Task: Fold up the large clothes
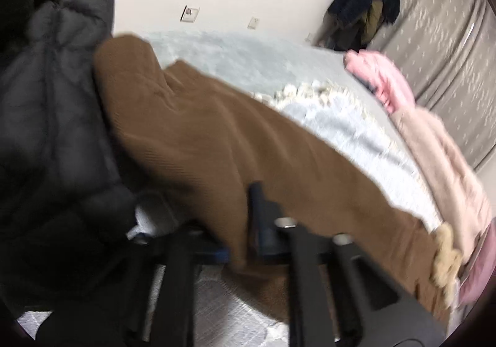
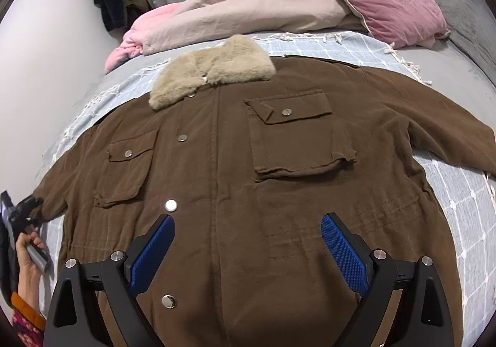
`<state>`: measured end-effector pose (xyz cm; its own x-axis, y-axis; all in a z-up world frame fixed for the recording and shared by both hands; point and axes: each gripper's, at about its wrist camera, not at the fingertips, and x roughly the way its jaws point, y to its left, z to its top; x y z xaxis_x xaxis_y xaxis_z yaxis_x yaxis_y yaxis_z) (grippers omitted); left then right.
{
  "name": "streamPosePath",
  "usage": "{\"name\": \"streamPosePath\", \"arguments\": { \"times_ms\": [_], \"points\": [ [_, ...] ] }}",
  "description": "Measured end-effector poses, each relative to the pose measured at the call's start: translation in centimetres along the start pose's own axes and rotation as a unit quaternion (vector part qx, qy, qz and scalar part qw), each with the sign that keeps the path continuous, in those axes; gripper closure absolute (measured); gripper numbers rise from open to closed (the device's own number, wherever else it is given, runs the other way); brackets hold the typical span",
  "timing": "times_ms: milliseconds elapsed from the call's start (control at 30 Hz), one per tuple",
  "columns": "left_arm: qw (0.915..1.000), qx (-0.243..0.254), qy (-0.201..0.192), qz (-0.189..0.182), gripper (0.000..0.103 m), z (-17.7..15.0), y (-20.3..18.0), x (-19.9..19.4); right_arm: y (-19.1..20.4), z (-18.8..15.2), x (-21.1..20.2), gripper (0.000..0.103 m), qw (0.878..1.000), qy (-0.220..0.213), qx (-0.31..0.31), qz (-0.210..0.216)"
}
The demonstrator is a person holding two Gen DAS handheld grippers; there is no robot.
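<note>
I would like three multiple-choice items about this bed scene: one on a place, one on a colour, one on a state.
1. Where does the fur collar lie?
A. at the jacket's far end, toward the pillow
B. under the right gripper
C. on the floor

2. What colour is the jacket?
A. pink
B. brown
C. grey

3. How does the right gripper stand?
A. shut on a sleeve
B. shut on the collar
C. open above the jacket front

Answers:
1 A, the collar lies at the far end, nearer the pink pillow.
2 B, the corduroy is brown.
3 C, its blue pads stand wide apart, holding nothing.
</note>
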<state>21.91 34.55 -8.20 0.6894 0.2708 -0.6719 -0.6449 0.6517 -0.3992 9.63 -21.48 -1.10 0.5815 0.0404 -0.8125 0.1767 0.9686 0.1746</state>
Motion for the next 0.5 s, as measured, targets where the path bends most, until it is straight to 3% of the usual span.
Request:
{"name": "streamPosePath", "arguments": {
  "times_ms": [133,233,367,500],
  "points": [
    [0.9975,0.013,-0.057,-0.04,0.096,0.9,-1.6,-3.4,-0.3,0.0,0.2,0.006,1.0,0.004,0.011,0.001],
    [0.9909,0.04,-0.094,-0.087,0.097,1.1,-4.0,-6.4,-0.3,-0.1,0.4,0.006,1.0,0.008,0.013,0.0],
    [0.9694,0.105,-0.129,-0.181,0.097,-0.3,-8.3,-11.0,-0.1,-0.2,0.5,0.006,1.0,0.01,0.013,0.001],
    [0.9424,0.17,-0.111,-0.266,0.097,-3.0,-12.6,-13.6,0.0,-0.3,0.5,0.006,1.0,0.01,0.017,0.005]
  ]
}}
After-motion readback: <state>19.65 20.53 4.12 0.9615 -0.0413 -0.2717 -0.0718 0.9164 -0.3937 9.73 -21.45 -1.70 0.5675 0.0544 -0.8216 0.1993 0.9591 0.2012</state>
